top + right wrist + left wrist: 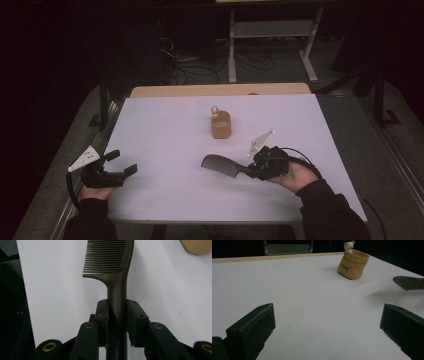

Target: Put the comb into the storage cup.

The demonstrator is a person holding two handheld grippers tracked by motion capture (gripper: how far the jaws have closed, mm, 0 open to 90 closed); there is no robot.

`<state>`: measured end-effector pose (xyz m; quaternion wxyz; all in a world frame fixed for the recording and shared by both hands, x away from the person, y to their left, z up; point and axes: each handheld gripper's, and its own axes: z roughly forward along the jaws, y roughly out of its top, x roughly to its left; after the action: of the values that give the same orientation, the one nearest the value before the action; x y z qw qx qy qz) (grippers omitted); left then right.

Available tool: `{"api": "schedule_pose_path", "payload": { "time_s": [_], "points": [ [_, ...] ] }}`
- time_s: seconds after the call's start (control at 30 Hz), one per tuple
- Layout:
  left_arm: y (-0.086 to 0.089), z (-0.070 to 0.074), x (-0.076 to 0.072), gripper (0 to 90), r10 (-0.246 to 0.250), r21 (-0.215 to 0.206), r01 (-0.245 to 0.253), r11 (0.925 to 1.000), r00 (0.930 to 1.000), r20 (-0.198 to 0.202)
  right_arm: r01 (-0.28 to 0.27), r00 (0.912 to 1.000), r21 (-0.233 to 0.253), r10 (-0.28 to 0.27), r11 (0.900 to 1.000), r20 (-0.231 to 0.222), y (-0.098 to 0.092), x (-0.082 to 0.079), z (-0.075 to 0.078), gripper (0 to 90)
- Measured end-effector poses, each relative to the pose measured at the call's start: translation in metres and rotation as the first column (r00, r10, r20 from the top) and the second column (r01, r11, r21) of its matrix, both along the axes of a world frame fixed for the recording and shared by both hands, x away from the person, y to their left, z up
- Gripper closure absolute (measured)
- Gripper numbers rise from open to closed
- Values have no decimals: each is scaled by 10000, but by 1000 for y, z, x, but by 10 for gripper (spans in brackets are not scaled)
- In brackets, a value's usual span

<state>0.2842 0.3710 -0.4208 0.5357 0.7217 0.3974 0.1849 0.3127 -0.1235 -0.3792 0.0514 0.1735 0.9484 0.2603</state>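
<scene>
Between the jaws of the right gripper sits the handle of a dark comb, clenched from both sides, so that the comb's long axis runs straight out along the gripper's own line, teeth facing one side. In the high view that comb lies level just above the white table, its toothed end on the near side of the small tan pouch and pointing past it toward the person's left, with a clear gap between them. The pouch stands upright, mouth open, a little bear figure at its rim. The right hand is plainly the nearer one to the pouch. The left gripper rests well away from the pouch at the table's near left, jaws spread wide and holding nothing.
</scene>
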Motion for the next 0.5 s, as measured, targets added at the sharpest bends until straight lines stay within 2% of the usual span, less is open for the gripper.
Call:
{"api": "schedule_pose_path", "payload": {
  "time_s": [0.5],
  "points": [
    [-1,0,0,0,-55,-24,55,10000,10000,16,-126,9991,386,111,9992,404,8,6,21,712]
  ]
}}
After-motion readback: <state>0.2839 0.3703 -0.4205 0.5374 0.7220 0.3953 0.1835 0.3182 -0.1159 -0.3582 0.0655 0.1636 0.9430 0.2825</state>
